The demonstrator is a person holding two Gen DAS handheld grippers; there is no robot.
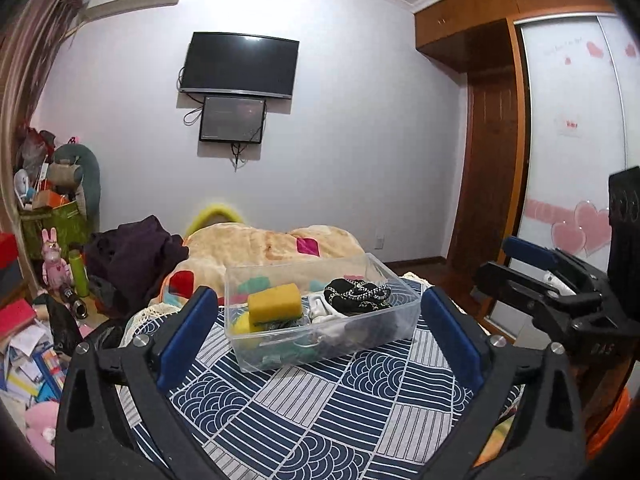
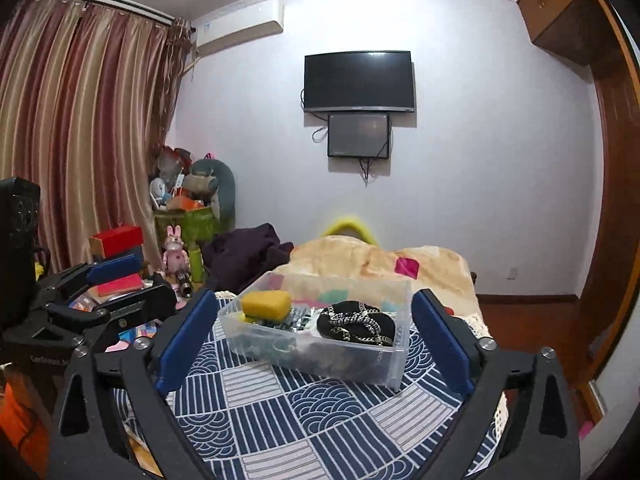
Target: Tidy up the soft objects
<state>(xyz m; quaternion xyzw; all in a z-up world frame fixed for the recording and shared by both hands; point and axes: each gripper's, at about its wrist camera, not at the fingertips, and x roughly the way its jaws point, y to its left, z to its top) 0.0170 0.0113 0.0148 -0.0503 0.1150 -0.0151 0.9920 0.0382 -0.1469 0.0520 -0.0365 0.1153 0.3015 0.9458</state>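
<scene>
Blue-and-white patterned cloth (image 1: pixel 320 400) is spread across the near surface. Clear plastic box (image 1: pixel 320 344) is set on it, centre. Inside are held a yellow sponge (image 1: pixel 275 303), left, and a black chain-trimmed pouch (image 1: pixel 356 295), right. Left gripper (image 1: pixel 320 328) and right gripper (image 2: pixel 312 332) are seen spread, empty, near the box.

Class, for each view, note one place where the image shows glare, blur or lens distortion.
Left wrist view: glare streak on the television; the yellow object behind the blanket is blurred. Right wrist view: fisheye bends the curtains; dark vignette fills the corners.
</scene>
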